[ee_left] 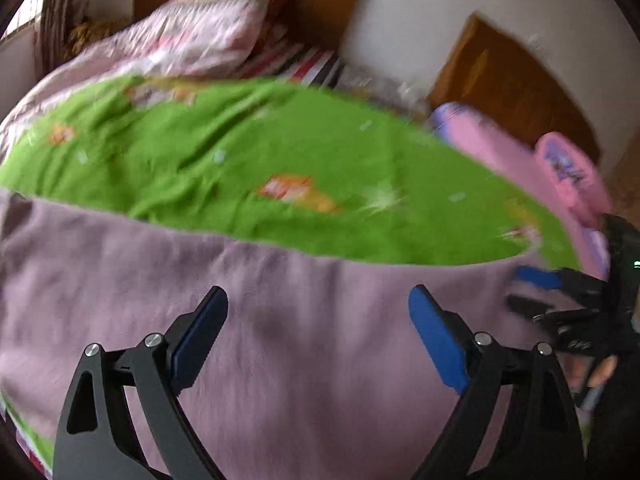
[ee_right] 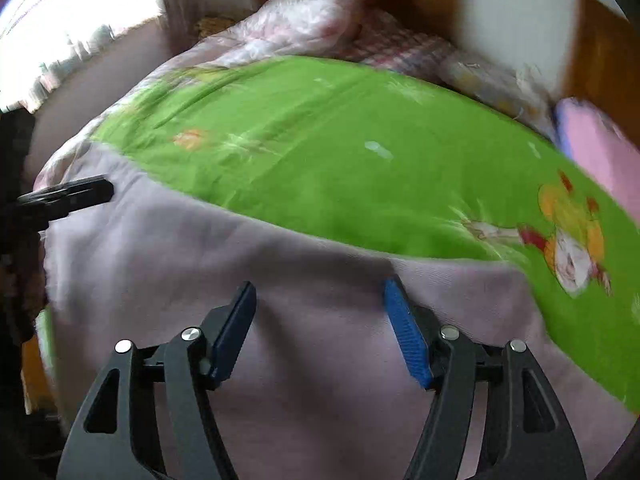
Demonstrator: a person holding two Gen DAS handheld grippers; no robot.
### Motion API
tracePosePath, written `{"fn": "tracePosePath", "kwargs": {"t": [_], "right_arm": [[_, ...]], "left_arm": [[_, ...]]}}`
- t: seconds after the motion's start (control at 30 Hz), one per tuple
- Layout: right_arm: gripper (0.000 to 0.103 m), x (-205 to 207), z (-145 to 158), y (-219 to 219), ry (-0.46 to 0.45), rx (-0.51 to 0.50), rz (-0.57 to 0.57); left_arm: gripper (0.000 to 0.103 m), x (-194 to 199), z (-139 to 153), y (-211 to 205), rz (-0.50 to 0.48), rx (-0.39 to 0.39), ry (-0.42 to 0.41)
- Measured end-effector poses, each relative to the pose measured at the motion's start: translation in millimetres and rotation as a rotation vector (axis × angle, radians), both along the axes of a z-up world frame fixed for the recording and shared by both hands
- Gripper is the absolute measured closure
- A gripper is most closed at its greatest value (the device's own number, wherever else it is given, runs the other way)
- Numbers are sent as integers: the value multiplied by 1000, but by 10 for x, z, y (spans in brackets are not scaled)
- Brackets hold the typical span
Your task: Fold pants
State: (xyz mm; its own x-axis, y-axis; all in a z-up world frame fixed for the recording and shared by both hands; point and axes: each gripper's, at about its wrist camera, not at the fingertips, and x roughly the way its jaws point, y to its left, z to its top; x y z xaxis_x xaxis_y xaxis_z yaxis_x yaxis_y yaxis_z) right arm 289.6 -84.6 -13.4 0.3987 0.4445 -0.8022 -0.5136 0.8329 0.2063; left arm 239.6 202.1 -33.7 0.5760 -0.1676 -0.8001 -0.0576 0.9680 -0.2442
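- Left wrist view: the left claw [ee_left: 318, 300] has its two fingers wide apart, with nothing between them.
- Under it lie the pants [ee_left: 280, 340], soft and light purple, spread flat on the bed.
- Past the pants is a green blanket [ee_left: 240, 160] with little cartoon pictures.
- A pink flowery quilt [ee_left: 192, 36] is heaped at the far end by a brown headboard [ee_left: 324, 12].
- The right claw [ee_left: 536, 292] shows at the right edge, blurry.
- Right wrist view: the right claw [ee_right: 320, 300] is apart too, and empty, over the pants [ee_right: 312, 360].
- The green blanket [ee_right: 320, 160] covers the bed behind.
- A bright window [ee_right: 60, 12] is at the far left, and a white wall [ee_right: 512, 12] is at the back.
- The left claw [ee_right: 80, 194] pokes in from the left, over the pants' edge.
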Motion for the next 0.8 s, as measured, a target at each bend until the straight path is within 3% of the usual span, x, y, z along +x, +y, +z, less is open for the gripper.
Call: {"fn": "tracePosePath", "kwargs": {"t": [0.03,0.1,0.23,0.33,0.47,0.57,0.63,0.67,0.73,0.8], "right_arm": [[40,13,4,-94,14,34,-19],[40,-19,32,-293,24,104,-62],[35,-191,211,-473,-2,71,-172],[16,-522,494,-650,-98,98,-156],[15,-772,520,-1102,-150,-31,-267],[15,-735,253,-1725,-59,-50,-423],[15,-672,-10,-2096,42,-29,-518],[21,-699,-29,-2330,83,59,-577],[16,-796,120,-2481,47,171,-591],[15,-1000,393,-2676,-62,168,-631]], "left_arm": [[6,-6,-16,8,-3,6,-51],[5,-30,-20,48,0,-23,-63],[5,-51,-20,54,7,-39,-71],[3,-38,-21,4,6,-20,-70],[2,13,-47,-82,8,42,-60],[2,48,-62,-170,8,116,-40],[2,61,-65,-208,16,152,-30],[2,53,-57,-230,40,181,-26],[2,-37,56,-305,161,286,-26],[3,-194,269,-480,152,268,-97]]}}
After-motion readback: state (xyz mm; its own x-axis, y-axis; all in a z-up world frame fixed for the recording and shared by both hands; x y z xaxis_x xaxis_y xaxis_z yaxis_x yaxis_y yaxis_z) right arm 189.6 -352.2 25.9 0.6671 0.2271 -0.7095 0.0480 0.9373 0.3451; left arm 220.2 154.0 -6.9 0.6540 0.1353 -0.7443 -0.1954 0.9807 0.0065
